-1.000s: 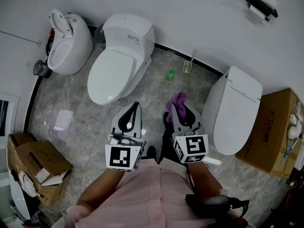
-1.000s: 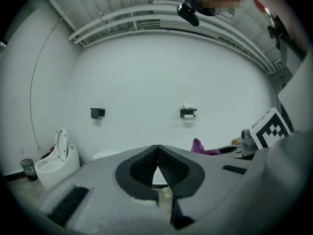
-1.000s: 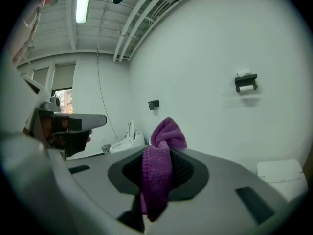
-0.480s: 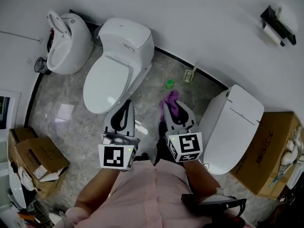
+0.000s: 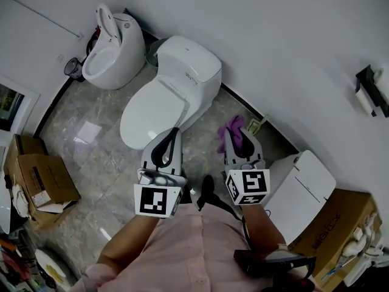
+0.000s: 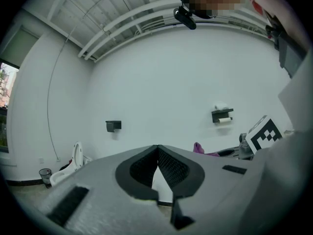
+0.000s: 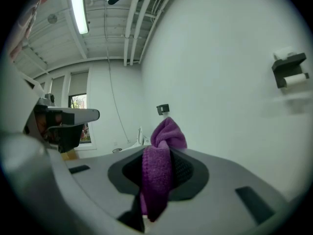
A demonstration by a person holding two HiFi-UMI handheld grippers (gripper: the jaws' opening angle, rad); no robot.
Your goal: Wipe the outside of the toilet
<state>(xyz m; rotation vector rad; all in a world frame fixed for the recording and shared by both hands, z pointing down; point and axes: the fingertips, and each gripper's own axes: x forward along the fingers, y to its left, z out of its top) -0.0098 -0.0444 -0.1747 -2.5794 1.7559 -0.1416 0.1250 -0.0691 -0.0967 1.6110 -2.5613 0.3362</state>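
Observation:
A white toilet (image 5: 170, 93) with its lid down stands against the wall in the head view, straight ahead of both grippers. My left gripper (image 5: 172, 132) hangs just in front of the toilet's bowl rim, jaws shut with nothing between them (image 6: 157, 151). My right gripper (image 5: 234, 131) is to the right of the toilet, shut on a purple cloth (image 5: 233, 126) that bunches above the jaws (image 7: 164, 153). Neither gripper touches the toilet.
A second toilet (image 5: 115, 47) with its seat raised stands at the left, a third one (image 5: 301, 190) at the right. Cardboard boxes (image 5: 39, 184) sit at the left and another box (image 5: 331, 239) at the right. A toilet brush holder (image 5: 258, 125) stands by the wall. Paper holders (image 6: 221, 115) hang on it.
The view has swung so the middle toilet now lies straight ahead and closer. Both grippers keep their hold and spacing; the green bottle on the floor is now out of sight.

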